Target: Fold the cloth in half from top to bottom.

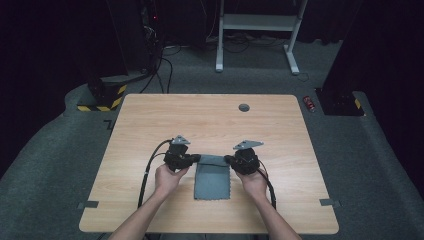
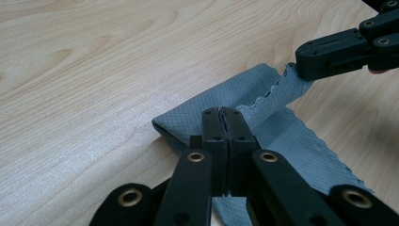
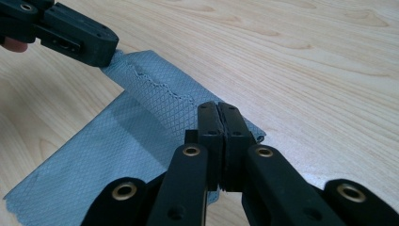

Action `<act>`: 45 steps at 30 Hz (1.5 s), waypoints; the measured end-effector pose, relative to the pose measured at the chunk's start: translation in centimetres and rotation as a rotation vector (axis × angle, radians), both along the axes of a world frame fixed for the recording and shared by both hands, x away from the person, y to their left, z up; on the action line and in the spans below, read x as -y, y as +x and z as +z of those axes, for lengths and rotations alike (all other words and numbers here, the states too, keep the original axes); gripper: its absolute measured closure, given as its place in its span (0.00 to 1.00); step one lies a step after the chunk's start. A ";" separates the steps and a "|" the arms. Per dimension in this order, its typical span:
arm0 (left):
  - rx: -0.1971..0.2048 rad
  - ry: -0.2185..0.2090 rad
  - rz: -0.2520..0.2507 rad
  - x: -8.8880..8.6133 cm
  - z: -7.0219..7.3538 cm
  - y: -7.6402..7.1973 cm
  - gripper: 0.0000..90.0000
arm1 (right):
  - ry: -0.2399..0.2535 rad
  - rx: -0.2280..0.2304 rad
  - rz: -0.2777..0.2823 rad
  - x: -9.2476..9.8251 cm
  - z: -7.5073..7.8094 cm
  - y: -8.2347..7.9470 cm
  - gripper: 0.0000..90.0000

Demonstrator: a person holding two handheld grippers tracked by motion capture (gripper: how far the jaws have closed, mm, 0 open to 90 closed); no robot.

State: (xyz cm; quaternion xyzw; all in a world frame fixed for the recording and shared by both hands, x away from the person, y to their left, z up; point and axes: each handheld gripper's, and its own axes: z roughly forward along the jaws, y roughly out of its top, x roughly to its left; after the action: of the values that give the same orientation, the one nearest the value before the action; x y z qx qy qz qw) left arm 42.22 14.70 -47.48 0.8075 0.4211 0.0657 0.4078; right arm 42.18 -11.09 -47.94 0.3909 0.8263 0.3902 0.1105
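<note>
One grey-blue woven cloth with pinked edges (image 1: 212,177) lies folded on a pale wooden table (image 1: 150,120), near the person's edge. Two black handheld grippers pinch its far edge. The left gripper (image 2: 224,113) has its jaws fully closed on the cloth's left corner; the right gripper (image 3: 218,107) is likewise clamped tight on the right corner. That far edge is lifted slightly between them.

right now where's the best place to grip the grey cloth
At the two far corners of the grey cloth, one from each side: the cloth lies flat with thin pinked edges there. The left gripper and right gripper are shut on those corners.
</note>
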 end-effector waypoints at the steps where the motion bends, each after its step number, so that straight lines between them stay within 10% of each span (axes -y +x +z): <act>1: 0.002 0.003 -0.001 0.0 0.0 0.0 0.99 | 0.005 -0.006 -0.005 0.0 0.0 -0.1 0.99; 45: 0.035 0.000 -0.053 0.0 -0.5 -3.9 0.99 | 0.042 0.012 0.064 1.0 -0.3 -3.8 0.99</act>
State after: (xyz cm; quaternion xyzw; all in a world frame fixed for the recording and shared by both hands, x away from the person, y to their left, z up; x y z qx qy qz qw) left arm 38.36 14.73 -47.95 0.8170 0.3926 0.0689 0.4166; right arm 38.37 -12.12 -48.20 0.3641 0.8295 0.4129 0.0945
